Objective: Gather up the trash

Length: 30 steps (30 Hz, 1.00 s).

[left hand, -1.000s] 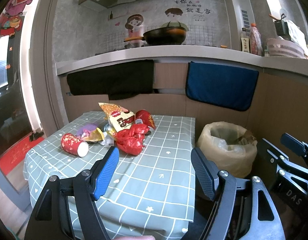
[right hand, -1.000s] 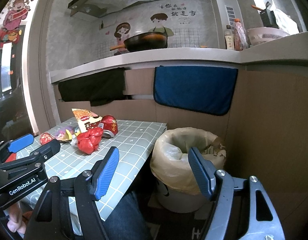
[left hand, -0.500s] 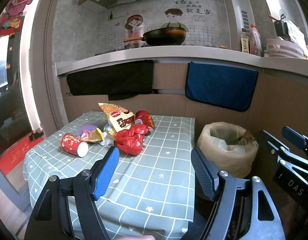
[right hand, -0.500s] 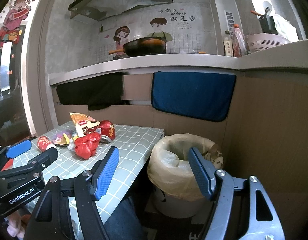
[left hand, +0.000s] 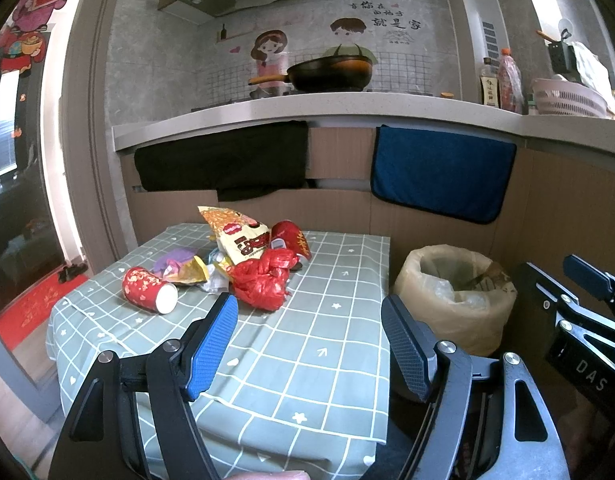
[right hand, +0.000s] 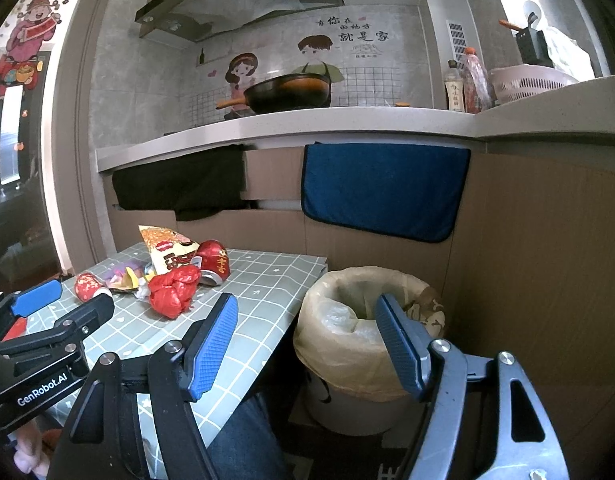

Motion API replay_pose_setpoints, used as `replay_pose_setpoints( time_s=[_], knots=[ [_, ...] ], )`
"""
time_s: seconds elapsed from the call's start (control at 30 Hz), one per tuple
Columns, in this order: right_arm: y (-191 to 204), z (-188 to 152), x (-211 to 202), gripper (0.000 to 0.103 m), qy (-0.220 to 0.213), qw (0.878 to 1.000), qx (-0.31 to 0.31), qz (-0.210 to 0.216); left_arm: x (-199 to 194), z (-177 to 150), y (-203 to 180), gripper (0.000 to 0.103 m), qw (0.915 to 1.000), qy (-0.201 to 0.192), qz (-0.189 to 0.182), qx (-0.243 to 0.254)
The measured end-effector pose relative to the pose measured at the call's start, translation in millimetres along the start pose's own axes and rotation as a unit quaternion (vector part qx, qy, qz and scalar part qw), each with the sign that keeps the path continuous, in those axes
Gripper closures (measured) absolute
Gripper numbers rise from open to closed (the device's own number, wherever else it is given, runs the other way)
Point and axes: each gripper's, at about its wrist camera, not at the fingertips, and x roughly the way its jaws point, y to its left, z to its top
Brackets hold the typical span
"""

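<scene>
my left gripper [left hand: 309,322] and right gripper [right hand: 307,320] hang released and empty. red bag [left hand: 263,280] at twelve o'clock on the table [left hand: 307,360]; lined bin [left hand: 455,300] at two.

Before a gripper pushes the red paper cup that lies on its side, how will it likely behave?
The red paper cup lies sideways on the tablecloth, so it probably rolls in a curve. It looks empty and thin-walled, likely light and easily crushed.
</scene>
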Motion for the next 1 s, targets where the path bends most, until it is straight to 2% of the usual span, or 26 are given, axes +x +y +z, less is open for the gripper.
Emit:
replay_pose_setpoints(
  time_s=[0.57, 0.67, 0.83, 1.0],
  knots=[
    [0, -3, 1, 0.034, 0.003, 1.000, 0.001, 0.000, -1, 0, 0, 0.029, 1.0000, 0.000, 0.001, 0.000],
    [0, -5, 1, 0.034, 0.005, 1.000, 0.001, 0.000, 0, 1, 3, 0.029, 0.9998, 0.000, -0.017, -0.011],
    [2, -6, 8, 0.034, 0.014, 1.000, -0.003, -0.001, 11, 10, 16, 0.029, 0.9995, 0.002, -0.019, -0.024],
    [13, 2, 26, 0.034, 0.018, 1.000, -0.018, 0.014, 40, 22, 52, 0.029, 0.9984, 0.026, -0.020, -0.047]
  ],
)
